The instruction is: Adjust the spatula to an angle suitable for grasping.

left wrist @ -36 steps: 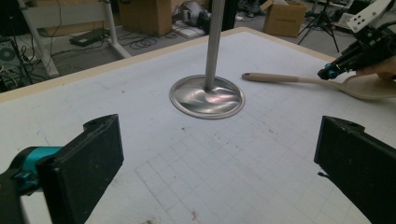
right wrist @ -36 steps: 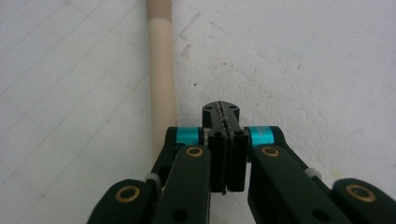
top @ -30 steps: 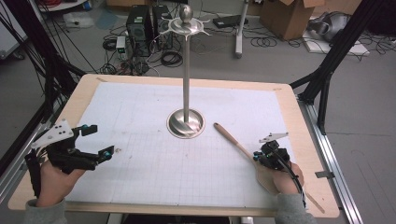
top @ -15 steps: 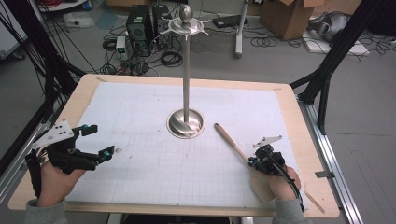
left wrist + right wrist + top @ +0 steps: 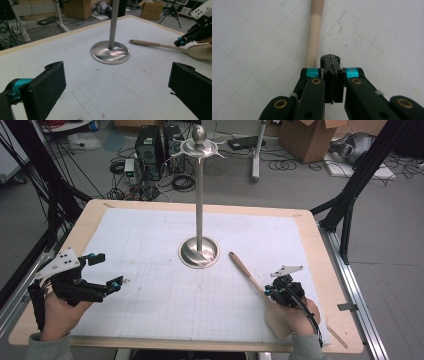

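Right tongs (image 5: pixel 270 291) sit low over the wooden spatula (image 5: pixel 252 279) near the desk's right front corner, and their jaws are pressed flat together with nothing between them. In the right gripper view the right tongs (image 5: pixel 331 58) point straight down at the white grid mat (image 5: pixel 150 250), and the spatula handle (image 5: pixel 314 32) runs just beside the closed tips, on their left in that view. Whether the tips actually touch the handle, I can't tell.

The spatula lies diagonally on the mat: its thin handle end points toward the metal stand (image 5: pixel 199 195) in the middle of the desk (image 5: pixel 90 215), and its broad blade is close to the front edge, partly under the person's right hand (image 5: pixel 300 312). The handle end stops just short of the stand's round base, not touching it.

Over at the left edge, the left tongs (image 5: pixel 105 272) are spread wide, empty, hanging above the mat. In the left gripper view the left tongs (image 5: pixel 117 82) frame the stand's base (image 5: pixel 110 52) with the spatula (image 5: pixel 160 45) beyond it, well apart from both pads.
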The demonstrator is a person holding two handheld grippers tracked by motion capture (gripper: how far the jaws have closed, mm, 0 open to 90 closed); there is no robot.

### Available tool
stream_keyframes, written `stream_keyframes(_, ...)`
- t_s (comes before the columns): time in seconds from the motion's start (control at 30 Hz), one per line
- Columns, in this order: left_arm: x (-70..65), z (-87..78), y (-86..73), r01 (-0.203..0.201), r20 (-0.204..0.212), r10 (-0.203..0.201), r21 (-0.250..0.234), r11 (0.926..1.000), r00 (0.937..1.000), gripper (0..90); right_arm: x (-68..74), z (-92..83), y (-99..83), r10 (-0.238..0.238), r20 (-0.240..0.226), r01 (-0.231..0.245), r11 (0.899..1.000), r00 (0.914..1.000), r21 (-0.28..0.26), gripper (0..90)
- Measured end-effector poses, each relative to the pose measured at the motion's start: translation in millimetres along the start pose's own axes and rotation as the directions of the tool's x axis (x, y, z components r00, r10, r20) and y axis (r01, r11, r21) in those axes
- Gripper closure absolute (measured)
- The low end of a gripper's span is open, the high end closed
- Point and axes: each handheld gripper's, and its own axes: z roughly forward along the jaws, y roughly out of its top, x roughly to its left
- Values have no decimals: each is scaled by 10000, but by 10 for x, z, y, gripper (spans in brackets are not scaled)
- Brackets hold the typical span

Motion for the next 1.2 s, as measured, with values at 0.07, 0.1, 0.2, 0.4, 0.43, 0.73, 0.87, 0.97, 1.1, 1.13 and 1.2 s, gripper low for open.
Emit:
stream_keyframes(0.07,0,0,0,37,-16,-37,-30,10000,10000,17,7,-55,45,-29,2,29,9997,10000,-237,900)
stream_keyframes(0.1,2,-4,1,12,-5,-12,-21,10000,10000,17,13,-78,69,-49,24,50,9992,10000,-396,900)
stream_keyframes(0.2,5,-18,6,-8,-28,8,-26,10000,10000,17,29,-138,132,-51,57,55,9971,10000,-756,896)
stream_keyframes(0.4,19,-102,33,-5,-122,2,-284,9996,9999,17,57,-253,212,120,155,-96,9892,9998,-1463,807)
stream_keyframes(0.43,20,-113,36,5,-134,-9,-312,9995,9999,17,62,-279,224,197,257,-154,9875,9995,-1570,761)
stream_keyframes(0.73,25,-122,27,26,-165,-31,-283,9996,9999,17,67,-397,281,809,666,-638,9719,9945,-2266,309)
stream_keyframes(0.87,18,-125,25,-9,-179,5,-235,9997,9998,17,81,-379,284,590,296,-516,9769,9978,-2076,145)
stream_keyframes(0.97,20,-124,23,-21,-194,17,-225,9997,9998,17,90,-396,276,479,351,-392,9754,9982,-2168,146)
stream_keyframes(1.1,25,-118,20,-7,-184,3,-221,9998,9998,17,70,-423,249,501,331,-412,9725,9982,-2294,146)
stream_keyframes(1.13,24,-111,18,25,-187,-29,-227,9997,9998,17,69,-420,233,491,303,-408,9722,9983,-2305,146)
stream_keyframes(1.2,23,-97,16,7,-178,-11,-173,9998,9998,17,54,-399,195,319,164,-276,9754,9994,-2187,146)
